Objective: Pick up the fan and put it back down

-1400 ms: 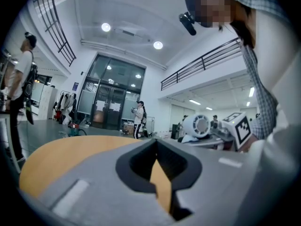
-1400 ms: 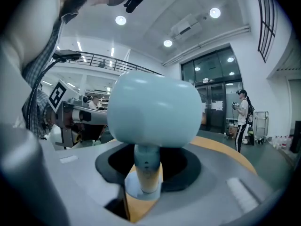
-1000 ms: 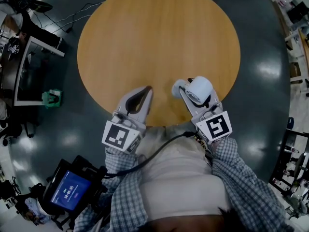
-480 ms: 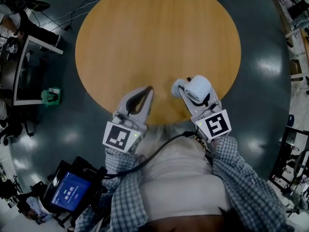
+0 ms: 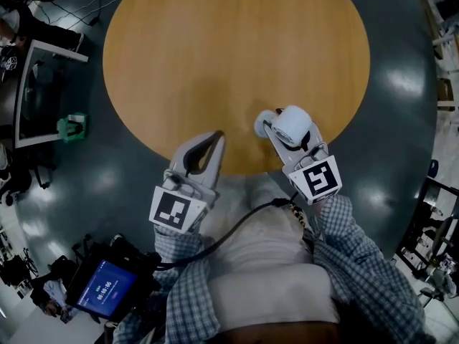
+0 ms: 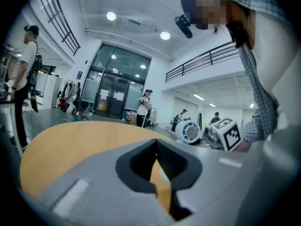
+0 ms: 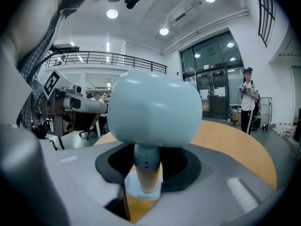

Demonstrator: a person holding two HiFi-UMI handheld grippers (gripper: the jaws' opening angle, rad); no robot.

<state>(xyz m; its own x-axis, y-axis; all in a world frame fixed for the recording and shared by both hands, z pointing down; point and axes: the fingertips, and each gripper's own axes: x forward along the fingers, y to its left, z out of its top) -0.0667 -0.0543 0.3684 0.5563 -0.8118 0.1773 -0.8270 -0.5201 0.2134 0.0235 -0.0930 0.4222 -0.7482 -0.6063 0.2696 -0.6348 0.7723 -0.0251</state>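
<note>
Right gripper view: smooth bulbous pale-blue fan, cylindrical stem in claw.

- Ahead of the fingertips of the left gripper, the round table lies open as bare wood all the way to its far rim.
- Between those fingertips and the right gripper there is a gap of open table top.
- The fan stands between the right gripper's fingers. Its stem fills the space between them, and its round head blocks the way just above and ahead of them.
- Behind both sets of fingers, the person's torso and a black cable close off the way back.
- Left of the left fingers, past the rim, the floor is open. A desk stands well apart.
- Beyond the far rim, bystanders stand well away from either set of fingertips.
</note>
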